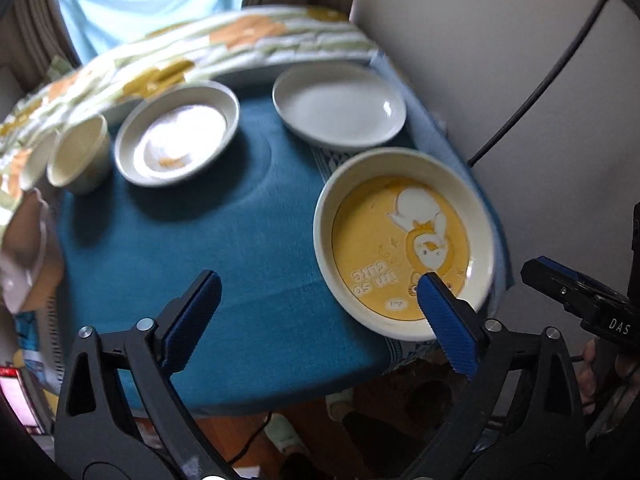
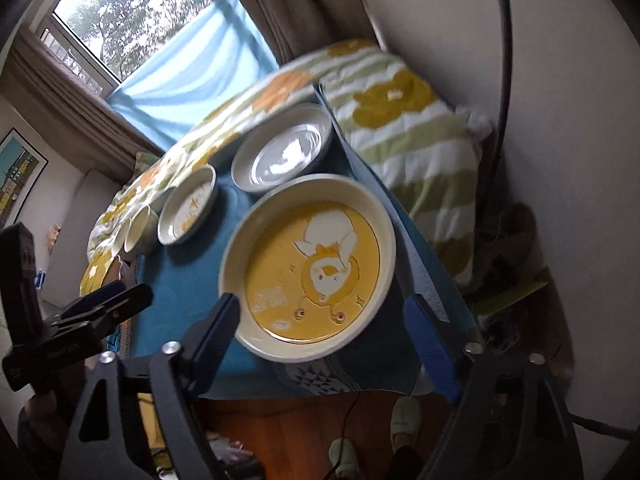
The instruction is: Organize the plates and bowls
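A cream-rimmed plate with a yellow cartoon centre (image 1: 404, 240) (image 2: 308, 268) lies at the near right of the teal-covered table (image 1: 180, 260). Behind it sit a plain white plate (image 1: 338, 104) (image 2: 284, 148), a white plate with an orange mark (image 1: 178, 134) (image 2: 188, 204) and two cream cups (image 1: 80, 154) (image 2: 140, 228). My left gripper (image 1: 320, 280) hangs open over the cloth, its right finger over the yellow plate's near part. My right gripper (image 2: 320, 300) is open, its fingers either side of that plate's near rim, neither pad visibly pressing.
A floral green and orange blanket (image 1: 240, 40) lies along the table's back, with a window and a blue curtain (image 2: 180, 72) behind it. A wall and a black cable (image 1: 540, 80) stand close on the right. Below the table's front edge are a wooden floor and slippered feet (image 2: 404, 416).
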A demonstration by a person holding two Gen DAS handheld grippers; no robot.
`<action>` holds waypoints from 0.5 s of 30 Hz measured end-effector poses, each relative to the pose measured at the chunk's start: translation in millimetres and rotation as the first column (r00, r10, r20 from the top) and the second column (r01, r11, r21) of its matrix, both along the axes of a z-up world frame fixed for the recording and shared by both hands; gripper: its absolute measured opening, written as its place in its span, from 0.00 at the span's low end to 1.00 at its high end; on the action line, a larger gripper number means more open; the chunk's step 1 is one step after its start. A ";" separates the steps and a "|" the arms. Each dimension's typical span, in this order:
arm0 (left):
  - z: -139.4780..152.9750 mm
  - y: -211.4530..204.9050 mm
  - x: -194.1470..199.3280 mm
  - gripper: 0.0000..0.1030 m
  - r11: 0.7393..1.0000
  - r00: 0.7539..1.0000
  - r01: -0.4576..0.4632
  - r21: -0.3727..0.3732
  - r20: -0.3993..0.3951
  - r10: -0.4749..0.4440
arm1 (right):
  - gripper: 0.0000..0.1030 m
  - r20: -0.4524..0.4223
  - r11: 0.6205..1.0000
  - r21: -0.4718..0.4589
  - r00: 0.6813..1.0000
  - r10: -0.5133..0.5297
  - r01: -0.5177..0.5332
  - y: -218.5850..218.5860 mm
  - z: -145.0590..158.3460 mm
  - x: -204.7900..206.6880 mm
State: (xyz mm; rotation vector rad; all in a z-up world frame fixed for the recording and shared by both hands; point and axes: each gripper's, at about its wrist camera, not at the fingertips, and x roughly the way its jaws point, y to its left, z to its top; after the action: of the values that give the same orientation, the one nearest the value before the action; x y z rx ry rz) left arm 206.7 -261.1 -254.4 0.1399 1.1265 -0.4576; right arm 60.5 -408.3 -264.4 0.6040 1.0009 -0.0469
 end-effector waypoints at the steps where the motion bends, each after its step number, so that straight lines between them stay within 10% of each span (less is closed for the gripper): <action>1: -10.3 -2.1 3.4 0.85 1.000 1.000 -0.005 0.005 -0.027 0.005 | 0.65 -0.015 1.000 0.020 1.000 0.010 -0.010 -4.3 -9.6 4.6; 15: -76.3 -19.9 37.4 0.46 0.999 0.982 -0.043 0.011 -0.185 0.044 | 0.40 -0.059 0.995 0.080 0.996 0.062 -0.058 -40.1 -57.2 43.1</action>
State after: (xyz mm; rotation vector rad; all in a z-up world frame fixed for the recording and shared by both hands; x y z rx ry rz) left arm 244.1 -281.0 -330.7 0.0791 1.3115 -0.4344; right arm 103.7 -448.4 -321.7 0.6467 1.0834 0.0271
